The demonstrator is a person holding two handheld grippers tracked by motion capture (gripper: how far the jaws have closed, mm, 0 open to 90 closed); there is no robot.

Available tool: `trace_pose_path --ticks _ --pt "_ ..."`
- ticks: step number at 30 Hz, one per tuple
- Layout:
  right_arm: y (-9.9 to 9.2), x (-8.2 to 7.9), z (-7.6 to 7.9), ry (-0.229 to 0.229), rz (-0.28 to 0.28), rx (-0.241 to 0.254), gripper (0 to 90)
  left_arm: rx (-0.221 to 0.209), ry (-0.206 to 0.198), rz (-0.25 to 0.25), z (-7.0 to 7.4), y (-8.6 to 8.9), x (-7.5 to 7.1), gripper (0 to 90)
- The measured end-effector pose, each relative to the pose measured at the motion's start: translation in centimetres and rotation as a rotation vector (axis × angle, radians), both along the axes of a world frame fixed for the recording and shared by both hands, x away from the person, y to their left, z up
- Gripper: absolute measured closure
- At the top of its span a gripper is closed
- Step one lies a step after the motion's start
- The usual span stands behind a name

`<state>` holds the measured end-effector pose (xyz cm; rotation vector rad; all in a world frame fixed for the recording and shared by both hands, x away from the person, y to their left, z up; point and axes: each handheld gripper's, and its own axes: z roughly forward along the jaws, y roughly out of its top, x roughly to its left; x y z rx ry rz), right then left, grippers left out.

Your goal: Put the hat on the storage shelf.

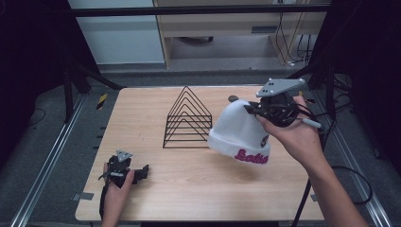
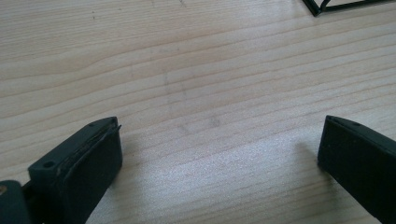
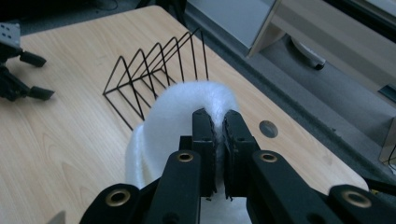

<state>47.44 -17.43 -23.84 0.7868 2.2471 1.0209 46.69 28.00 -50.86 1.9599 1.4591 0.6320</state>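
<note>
A white knit beanie (image 1: 238, 132) with pink lettering on its cuff hangs above the right half of the table, held by its crown. My right gripper (image 1: 251, 109) is shut on the beanie (image 3: 182, 112), its jaws pinching the white fabric between them. A black wire rack (image 1: 187, 119) of triangular dividers stands mid-table, just left of the hat; the rack (image 3: 154, 77) also appears beyond the hat. My left gripper (image 1: 143, 171) rests low near the table's front left, open, its pads (image 2: 93, 158) wide apart over bare wood with nothing between them.
The wooden table (image 1: 198, 189) has bare room in front and to the left of the rack. A round hole (image 3: 268, 129) sits in the tabletop near the far edge. Metal rails and cables lie on the floor on both sides.
</note>
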Motion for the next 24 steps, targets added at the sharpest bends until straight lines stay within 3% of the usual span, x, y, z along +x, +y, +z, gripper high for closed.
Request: trace_pose_path --ticks 5,14,24 --pt "-0.1 -0.2 0.7 -0.02 0.002 0.04 85.4 0.001 0.001 0.002 0.0 0.0 0.0 0.0" --pt "0.3 0.0 1.8 -0.044 -0.007 0.048 85.3 0.0 0.001 0.006 0.0 -0.1 0.0 0.0" --pt "0.9 -0.2 3.8 -0.1 -0.007 0.078 85.3 -0.002 -0.002 0.009 0.0 -0.1 0.0 0.0"
